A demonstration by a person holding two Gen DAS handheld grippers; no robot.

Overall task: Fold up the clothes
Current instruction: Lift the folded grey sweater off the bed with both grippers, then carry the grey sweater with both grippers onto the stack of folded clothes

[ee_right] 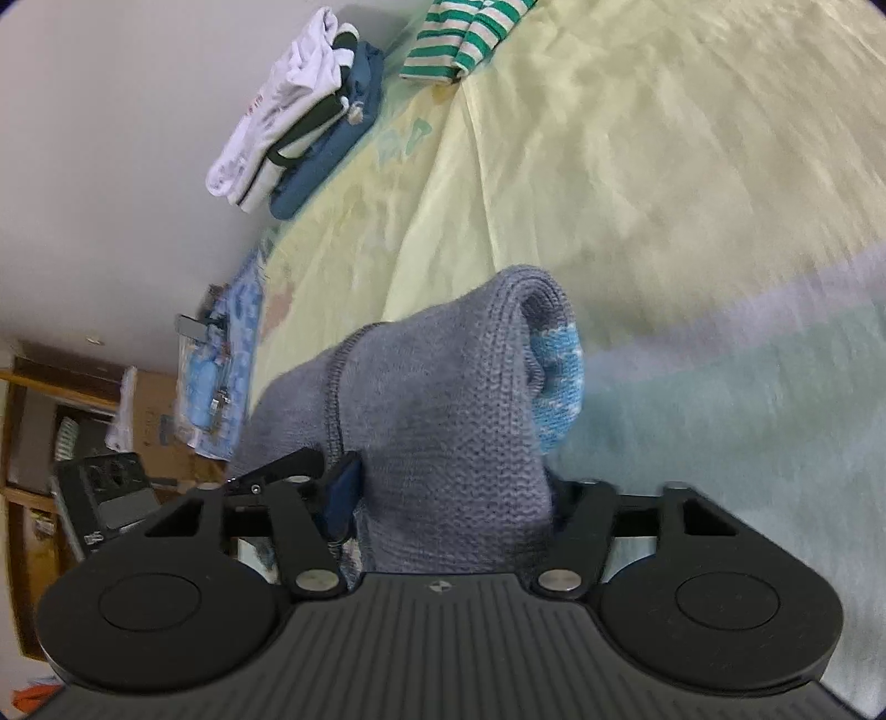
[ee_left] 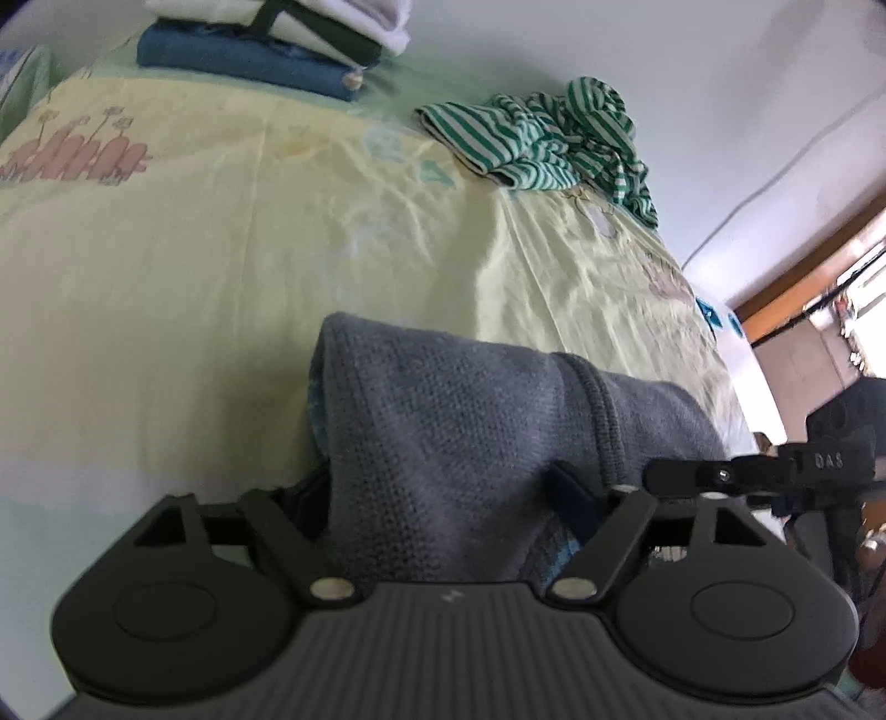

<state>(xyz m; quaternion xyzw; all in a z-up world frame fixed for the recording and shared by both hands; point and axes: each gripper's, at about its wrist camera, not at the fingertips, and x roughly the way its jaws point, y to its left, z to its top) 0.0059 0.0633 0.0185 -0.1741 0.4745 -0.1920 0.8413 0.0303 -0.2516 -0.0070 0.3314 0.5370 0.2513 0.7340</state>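
Left wrist view: the left gripper (ee_left: 443, 493) has a thick fold of one grey knitted sweater (ee_left: 459, 421) bunched between its fingers; the jaws stand part open around the cloth, and the pads appear to press on it. The sweater's folded edge runs across the view, toward the right gripper (ee_left: 720, 476), whose black finger reaches its other end. It hangs above the near edge of the bed (ee_left: 166, 266), whose sheet is pale yellow. One crumpled green-and-white striped garment (ee_left: 554, 138) lies by the bed's far right edge. One stack of folded clothes (ee_left: 266, 44), a blue piece under white ones, sits at the far left corner.

Right wrist view: the right gripper (ee_right: 448, 498) likewise has the sweater (ee_right: 443, 399) bundled between part-open jaws, a light blue patterned patch (ee_right: 559, 382) showing at its right. The fold runs leftward to the left gripper (ee_right: 277, 471). The stack (ee_right: 299, 122) and striped garment (ee_right: 465, 39) lie along the far edge.
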